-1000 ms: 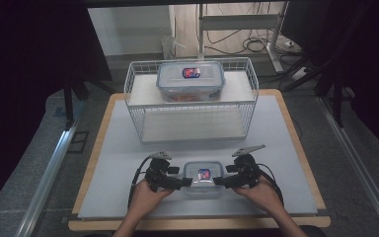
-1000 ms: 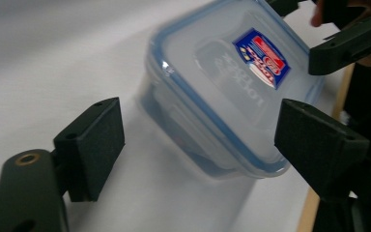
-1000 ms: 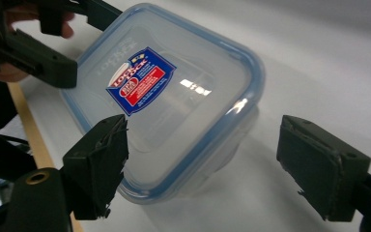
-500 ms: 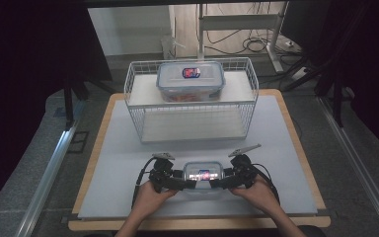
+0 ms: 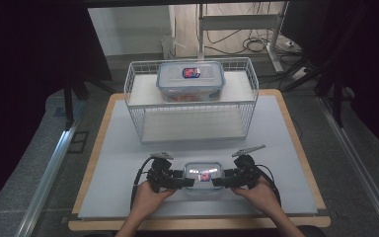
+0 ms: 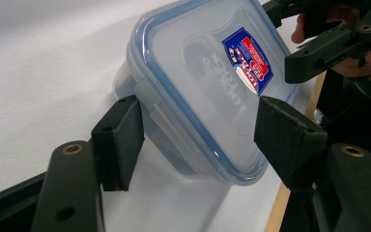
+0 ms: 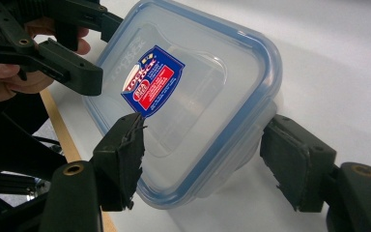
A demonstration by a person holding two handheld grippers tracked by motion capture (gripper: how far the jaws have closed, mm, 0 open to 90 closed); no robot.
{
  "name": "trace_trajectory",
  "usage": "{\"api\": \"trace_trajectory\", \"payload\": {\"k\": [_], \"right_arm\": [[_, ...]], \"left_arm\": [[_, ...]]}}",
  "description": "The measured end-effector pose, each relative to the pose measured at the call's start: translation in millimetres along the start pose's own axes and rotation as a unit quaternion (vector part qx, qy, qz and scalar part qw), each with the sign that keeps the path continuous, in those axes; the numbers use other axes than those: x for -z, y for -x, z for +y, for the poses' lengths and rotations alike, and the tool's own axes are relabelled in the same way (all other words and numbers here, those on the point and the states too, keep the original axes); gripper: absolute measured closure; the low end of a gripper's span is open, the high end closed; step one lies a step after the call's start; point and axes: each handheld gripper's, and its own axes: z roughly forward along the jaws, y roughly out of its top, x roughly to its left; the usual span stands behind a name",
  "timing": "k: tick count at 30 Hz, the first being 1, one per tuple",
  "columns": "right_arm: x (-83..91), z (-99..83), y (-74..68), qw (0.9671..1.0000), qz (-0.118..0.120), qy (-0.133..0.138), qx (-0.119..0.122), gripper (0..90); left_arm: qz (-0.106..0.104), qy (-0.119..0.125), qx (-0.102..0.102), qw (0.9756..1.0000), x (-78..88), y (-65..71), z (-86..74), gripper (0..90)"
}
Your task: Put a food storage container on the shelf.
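A small clear container (image 5: 203, 174) with a blue-rimmed lid and a red and blue sticker lies near the table's front edge. My left gripper (image 5: 190, 181) is at its left end and my right gripper (image 5: 216, 181) at its right end. Both pairs of jaws have just been closing with the container between them. In the left gripper view the container (image 6: 207, 87) sits in my left gripper (image 6: 198, 130), one pad on the side clip and one at the lid's rim. In the right gripper view my right gripper (image 7: 205, 154) grips the container (image 7: 193, 96) the same way.
A white wire basket rack (image 5: 128, 91) stands at the middle back of the grey mat (image 5: 276, 148). A larger clear container (image 5: 191, 80) rests on its upper shelf. The mat's wooden border (image 5: 197, 223) runs just behind my hands.
Both pairs of jaws have narrowed onto the ends of the small container. The hands have kept their places.
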Motion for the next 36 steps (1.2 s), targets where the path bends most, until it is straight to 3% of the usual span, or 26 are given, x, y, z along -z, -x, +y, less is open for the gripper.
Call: {"api": "trace_trajectory", "payload": {"k": [2,5,20,26,36], "right_arm": [[1.0,-0.4,-0.4,1.0,-0.001,0.002,0.0,34.8],[7.2,-0.8,0.6,0.9997,-0.002,0.022,-0.002,44.4],[13.3,-4.7,-3.6,0.9992,-0.01,0.038,-0.005,51.6],[14.8,-7.2,-5.4,0.999,-0.011,0.042,-0.007,52.8],[20.1,-12.5,-0.7,0.9984,0.009,0.051,-0.024,59.9]], "left_arm": [[0.002,0.008,0.006,0.9999,2.3,-0.1,-0.1,37.4],[0.003,0.018,0.001,0.9998,6.5,-0.2,0.3,45.9],[0.024,0.025,-0.007,0.9994,7.9,10.7,-5.2,47.3],[0.021,0.027,-0.002,0.9994,8.0,11.9,-9.5,47.1],[0.003,0.034,0.007,0.9994,13.0,8.1,-13.2,54.1]]}}
